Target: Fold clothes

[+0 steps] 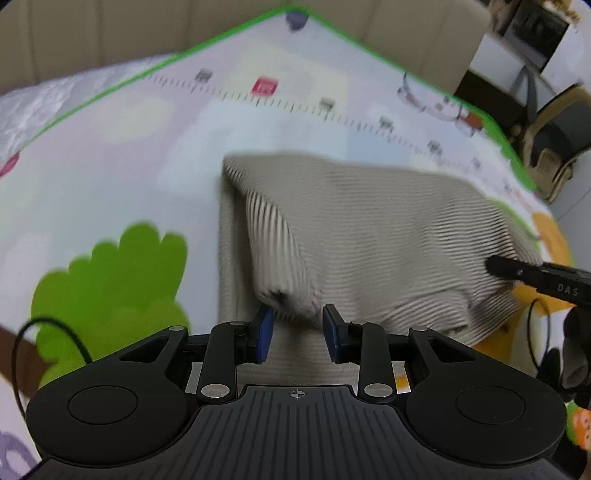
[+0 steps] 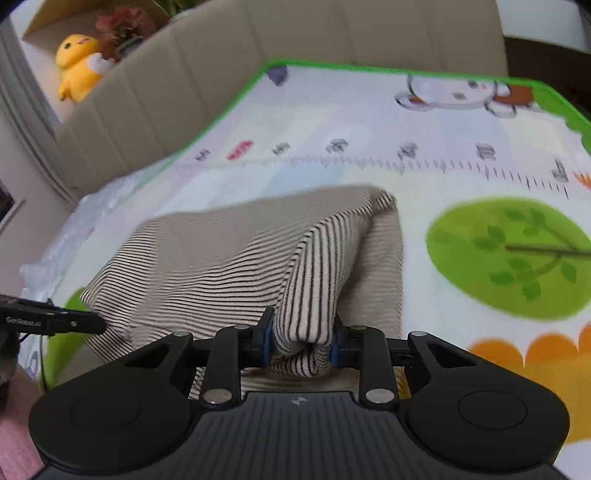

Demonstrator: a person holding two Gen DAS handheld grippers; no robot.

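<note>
Here, in our right gripper (image 2: pixel 301 341), the jaws stood partly closed with a bunched corner of the striped garment (image 2: pixel 258 258) pinched between the blue pads (image 2: pixel 266 341); the cloth filled the gap and bulged out both ahead of and beneath it. In our left gripper (image 1: pixel 297 330) the jaws stood about as far apart, but whether they truly held anything we could not tell: a gathered fold hung just ahead of the blue pads (image 1: pixel 264 332), touching or nearly so, and the gap itself showed only flat cloth lying below.

We judged the striped garment (image 1: pixel 351 229) to be light, soft and wholly limp. It sagged from each lifted corner and tented between the two grippers, so it would follow wherever we led it and would keep no shape of its own. We judged the fabric not slippery, and the best hold to be the corners or a hem edge, where layers bunch thick enough for the pads to bite.

Outward from the jaws, the garment was a beige knit with fine dark stripes, its lifted near edge rising over a plainer beige layer spread flat. That layer rested on the play mat (image 2: pixel 461 177), a pale, green-bordered sheet printed with trees and a ruler strip, and beyond it stood a beige padded headboard (image 2: pixel 295 33).
</note>
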